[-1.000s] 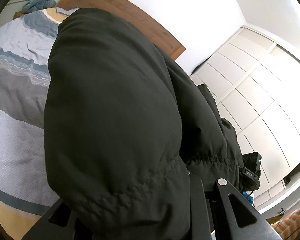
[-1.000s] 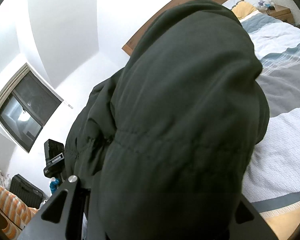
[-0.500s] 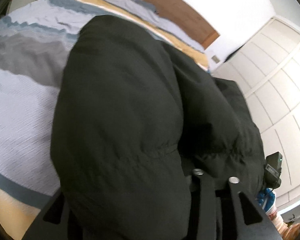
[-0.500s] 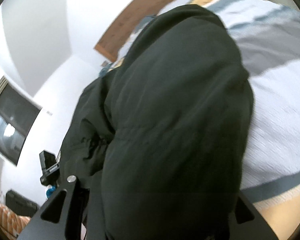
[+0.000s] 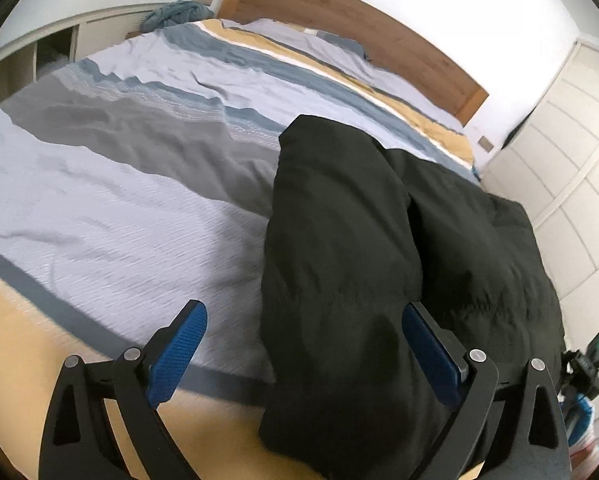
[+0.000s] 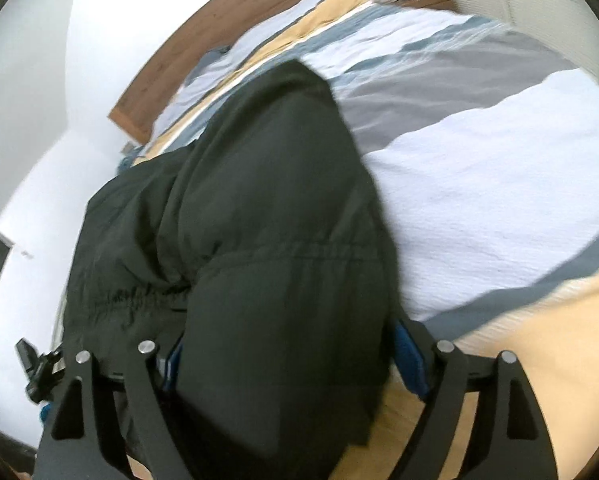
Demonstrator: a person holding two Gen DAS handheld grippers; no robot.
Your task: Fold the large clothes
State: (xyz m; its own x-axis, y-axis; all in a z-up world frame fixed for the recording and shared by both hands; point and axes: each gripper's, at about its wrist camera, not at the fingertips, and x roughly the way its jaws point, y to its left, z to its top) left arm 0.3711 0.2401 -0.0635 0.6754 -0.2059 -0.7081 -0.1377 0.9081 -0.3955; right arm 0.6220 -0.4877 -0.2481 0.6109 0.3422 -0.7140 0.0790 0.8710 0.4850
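A large black padded jacket (image 5: 347,264) lies on the bed, running from the near edge toward the headboard; it also fills the middle of the right wrist view (image 6: 267,264). My left gripper (image 5: 303,320) is open, with blue pads (image 5: 179,348) wide apart; the jacket's near end lies between the fingers, against the right pad. My right gripper (image 6: 287,344) is open, its blue pads either side of the jacket's near end, mostly hidden by the fabric.
The bed (image 5: 111,184) has a striped grey, blue, white and yellow cover and a wooden headboard (image 5: 355,12). White wardrobe doors (image 5: 571,152) stand to the right. A blue cloth heap (image 5: 175,14) lies past the bed's far corner. A bedside table (image 6: 431,0) stands beyond.
The jacket has come down from being held up in front of both cameras to lying on the bed. Both grippers have opened and let go of it.
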